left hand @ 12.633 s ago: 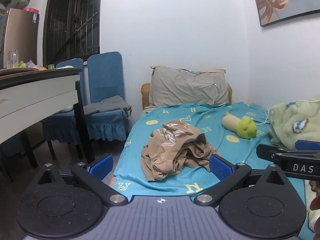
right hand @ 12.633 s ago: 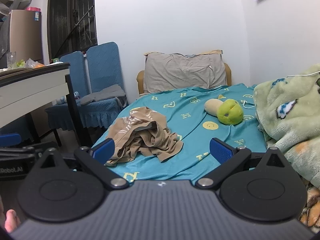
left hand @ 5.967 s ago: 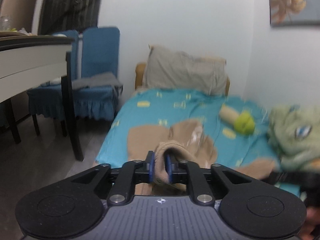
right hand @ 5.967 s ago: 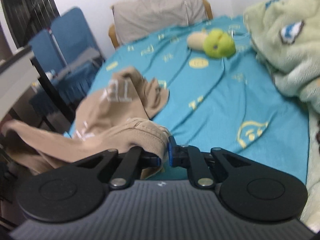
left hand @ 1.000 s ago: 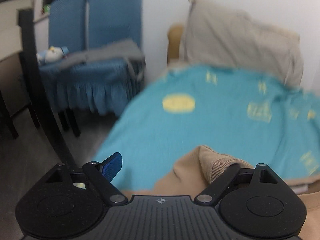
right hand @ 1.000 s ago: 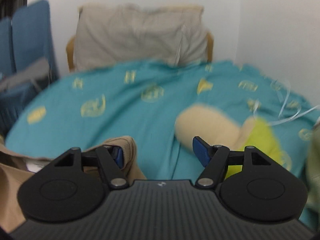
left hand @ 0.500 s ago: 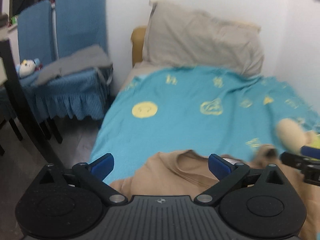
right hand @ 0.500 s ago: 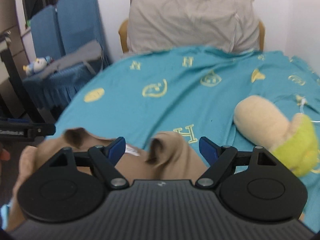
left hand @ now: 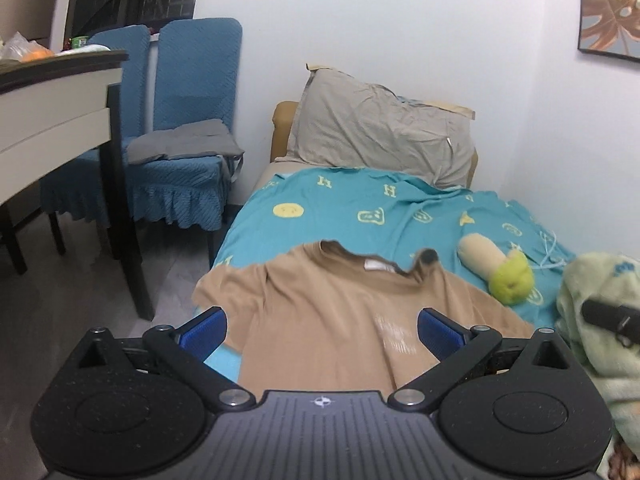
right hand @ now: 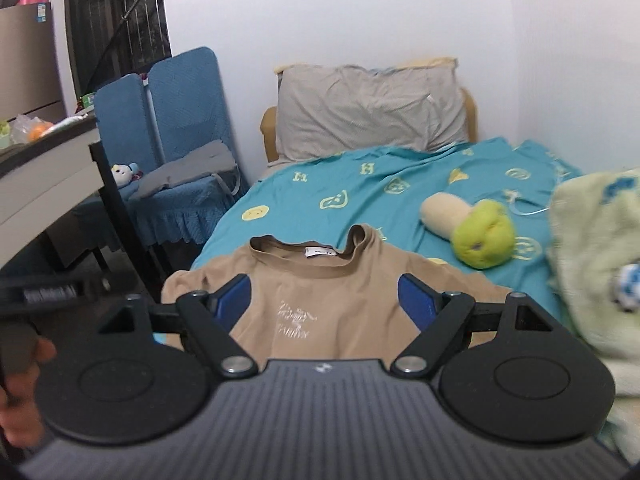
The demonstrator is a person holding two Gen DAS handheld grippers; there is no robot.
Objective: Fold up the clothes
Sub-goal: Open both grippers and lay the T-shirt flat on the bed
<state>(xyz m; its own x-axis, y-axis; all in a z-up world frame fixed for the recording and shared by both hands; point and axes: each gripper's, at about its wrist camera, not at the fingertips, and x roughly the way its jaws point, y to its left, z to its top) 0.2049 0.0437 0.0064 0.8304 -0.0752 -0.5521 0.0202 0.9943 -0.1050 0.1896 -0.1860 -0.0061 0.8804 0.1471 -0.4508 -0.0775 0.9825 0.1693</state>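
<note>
Both claws gape wide and hold nothing: the left gripper [left hand: 320,326] and right gripper [right hand: 324,296] hang above the tan cotton T-shirt [left hand: 340,320]. It lies spread flat at the foot edge of the teal patterned bedsheet [left hand: 360,204], collar toward the grey pillow [left hand: 380,128]. Each sleeve lies nearer its same-side gripper.

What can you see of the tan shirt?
The shirt is a tan knit T-shirt with a ribbed crew collar, a white neck label and a faint pale chest print. It lies spread face up on the teal sheet, collar toward the pillow, left sleeve at the bed edge. Neither open gripper holds it.
</note>
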